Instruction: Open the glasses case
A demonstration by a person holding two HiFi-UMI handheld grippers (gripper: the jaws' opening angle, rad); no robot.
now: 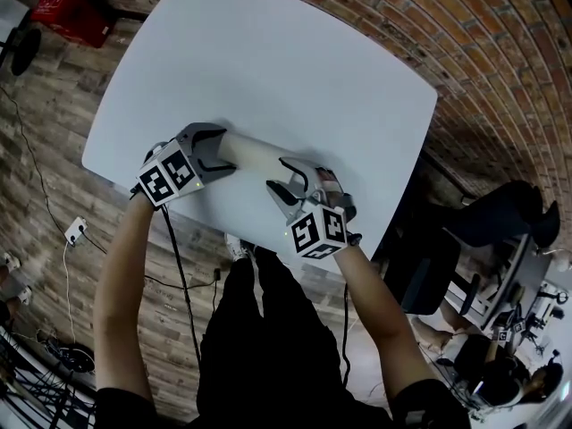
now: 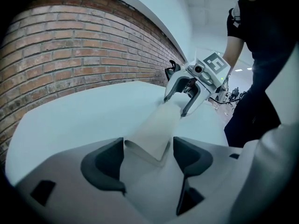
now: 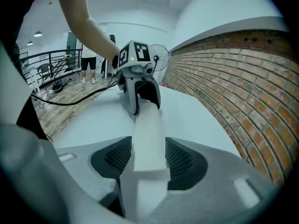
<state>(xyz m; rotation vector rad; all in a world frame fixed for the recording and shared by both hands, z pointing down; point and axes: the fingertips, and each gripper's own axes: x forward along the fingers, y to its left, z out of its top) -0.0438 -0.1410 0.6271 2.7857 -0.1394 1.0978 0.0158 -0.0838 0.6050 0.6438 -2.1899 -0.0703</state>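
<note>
Directly below the head camera, one white tabletop (image 1: 268, 61) carries a single cream glasses case (image 1: 253, 155). The case lies flat and closed near the edge closest to the person, with one hand-held tool at each end.

The left gripper (image 1: 228, 150) has the case's left end. Its two dark fingers (image 2: 110, 164) are closed in on that end, one pad hard against its edge. The right gripper (image 1: 279, 174) meets the opposite end. Its two fingers (image 3: 187, 164) stand spread with the case's end between them, its sides lying close along both ribbed pads. That makes four fingers in all around one case.

Each tool bears one cube printed with black-and-white square markers, two in total: the left cube (image 1: 167, 175) and the right cube (image 1: 319, 231). Two bare forearms (image 1: 125, 275) reach in from the bottom of the head view.

A brick wall (image 2: 70, 55) runs along the tabletop's far side. On the plank floor (image 1: 54, 150) beyond one corner sits one red box (image 1: 67, 12). In the right gripper view, one fan (image 3: 162, 56) stands past the tabletop, and two people (image 3: 88, 62) stand in the room behind.
</note>
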